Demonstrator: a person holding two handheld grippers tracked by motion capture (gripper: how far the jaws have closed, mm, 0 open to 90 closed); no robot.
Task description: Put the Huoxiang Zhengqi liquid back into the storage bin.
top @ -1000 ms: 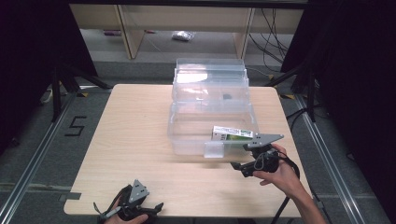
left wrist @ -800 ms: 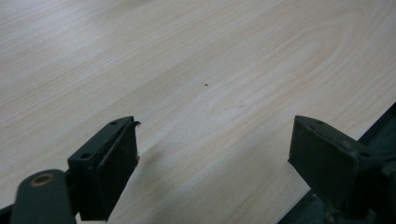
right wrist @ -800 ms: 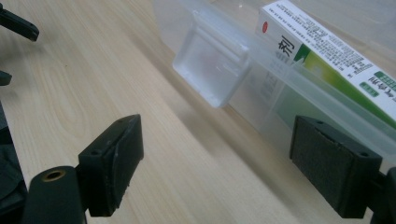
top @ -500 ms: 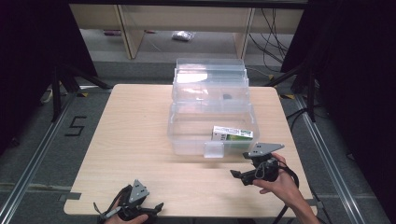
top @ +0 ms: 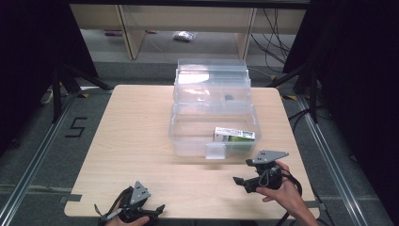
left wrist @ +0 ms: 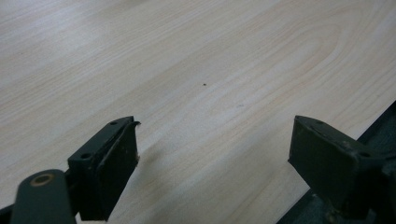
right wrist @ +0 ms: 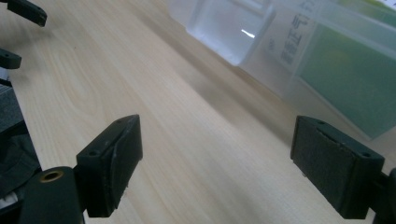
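Wooden table (top: 136, 136) on grey floor (top: 28, 155)

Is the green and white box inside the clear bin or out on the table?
Inside: the box lies within the clear bin, against its front right wall.

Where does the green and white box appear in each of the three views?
High view: the green and white box lies inside the clear bin, at its front right.
Left gripper view: I cannot place it here.
Right gripper view: at the upper right, seen through the bin wall.
Shared landmark: the wooden table, also in both gripper views.
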